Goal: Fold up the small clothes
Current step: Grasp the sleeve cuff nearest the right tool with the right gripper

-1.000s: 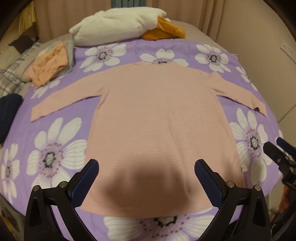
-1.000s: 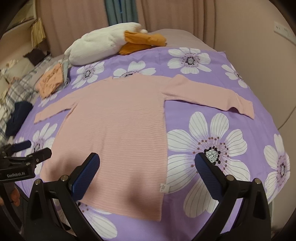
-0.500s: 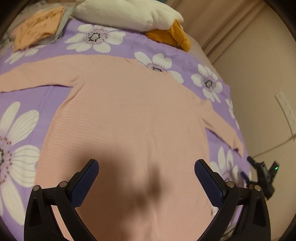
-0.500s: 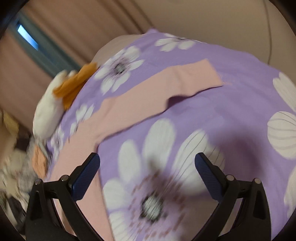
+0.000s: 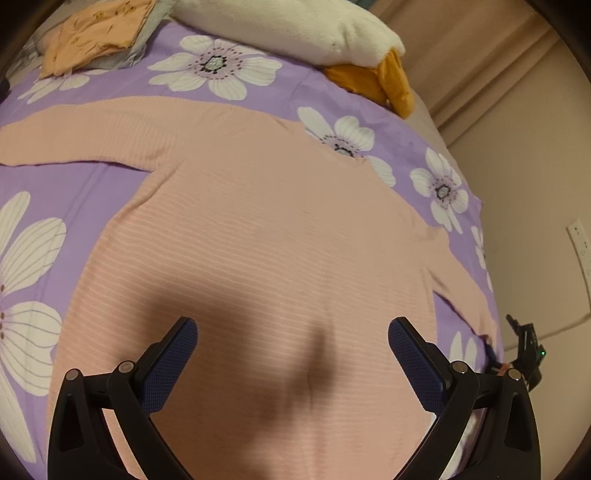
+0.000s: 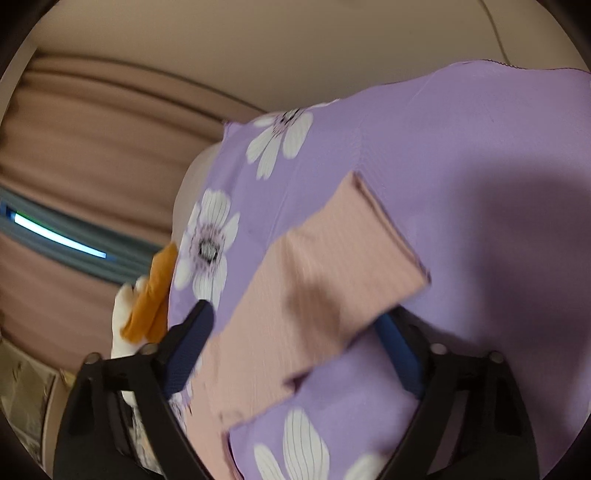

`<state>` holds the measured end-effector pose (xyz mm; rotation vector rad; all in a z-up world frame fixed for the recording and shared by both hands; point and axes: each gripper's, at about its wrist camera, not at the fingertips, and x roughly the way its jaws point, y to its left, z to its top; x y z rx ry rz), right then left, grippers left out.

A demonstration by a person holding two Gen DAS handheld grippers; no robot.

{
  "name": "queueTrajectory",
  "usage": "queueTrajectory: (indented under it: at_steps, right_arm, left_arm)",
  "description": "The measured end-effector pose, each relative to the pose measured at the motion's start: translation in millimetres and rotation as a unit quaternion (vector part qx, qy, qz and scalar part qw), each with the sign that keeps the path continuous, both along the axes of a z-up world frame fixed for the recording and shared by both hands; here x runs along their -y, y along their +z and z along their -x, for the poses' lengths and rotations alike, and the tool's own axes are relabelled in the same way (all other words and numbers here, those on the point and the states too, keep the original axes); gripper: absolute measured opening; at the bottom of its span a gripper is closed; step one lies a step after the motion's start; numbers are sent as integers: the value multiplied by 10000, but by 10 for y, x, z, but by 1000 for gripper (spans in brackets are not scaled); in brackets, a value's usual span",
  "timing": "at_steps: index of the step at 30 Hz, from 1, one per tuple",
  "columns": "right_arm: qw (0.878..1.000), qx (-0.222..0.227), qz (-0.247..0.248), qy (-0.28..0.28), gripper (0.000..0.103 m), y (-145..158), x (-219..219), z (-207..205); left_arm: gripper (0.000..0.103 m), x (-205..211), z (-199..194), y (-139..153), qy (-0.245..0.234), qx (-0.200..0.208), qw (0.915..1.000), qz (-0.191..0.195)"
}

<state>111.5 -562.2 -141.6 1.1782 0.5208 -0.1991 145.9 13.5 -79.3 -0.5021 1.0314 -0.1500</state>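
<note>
While our right gripper [image 6: 295, 332], jaws just closing around the pink top's [image 5: 258, 240] sleeve [image 6: 325, 284] mid-frame, pinches only one layer, it could slip; our left gripper [image 5: 291, 354] hovers spread.

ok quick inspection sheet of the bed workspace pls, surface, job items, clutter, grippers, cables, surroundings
surface: purple flowered bedspread, covering the bed.
job's things: pink long-sleeved top spread flat, sleeves out to both sides; its right sleeve lies between the right gripper's fingers.
clutter: white and orange plush toy at the far end; folded orange garment on grey cloth at the far left corner.
grippers: left gripper open above the top's body, holding nothing. right gripper has just been closing around the sleeve near the cuff; the blurred view does not show whether the pads press on it yet.
cables: one thin cable on the wall.
surroundings: beige curtains, plain wall, wall socket.
</note>
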Motion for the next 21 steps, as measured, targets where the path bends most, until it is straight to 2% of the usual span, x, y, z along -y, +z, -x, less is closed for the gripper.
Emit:
queueTrajectory:
  at_steps: [1, 2, 3, 5, 7, 11, 16, 21]
  right_arm:
    - [10000, 3, 20, -26, 72, -16, 64, 3]
    - [10000, -26, 45, -49, 59, -24, 95, -24]
    - [9999, -77, 55, -89, 52, -38, 124, -43]
    - [9996, -192, 69, -204, 20, -86, 183, -51]
    - [9987, -350, 139, -357, 10, -99, 231, -29]
    - [9983, -206, 411, -348, 8, 66, 259, 7]
    - [9922, -165, 1222, 202, 8, 638, 25, -147]
    - [9830, 201, 1570, 930, 8, 1241, -509, -433]
  left_arm:
    - [102, -11, -1, -7, 9, -13, 10000, 0]
    - [102, -22, -11, -12, 14, -30, 10000, -23]
    - [102, -35, -23, -9, 15, -24, 10000, -33]
    - [102, -56, -39, -2, 26, -21, 10000, -90]
    - [102, -76, -50, 4, 36, -7, 9999, -107]
    - [102, -159, -79, -5, 82, -27, 9999, -107]
    - [102, -278, -79, 5, 124, 97, 9998, -109]
    - [102, -375, -102, 45, -32, -57, 9994, -344]
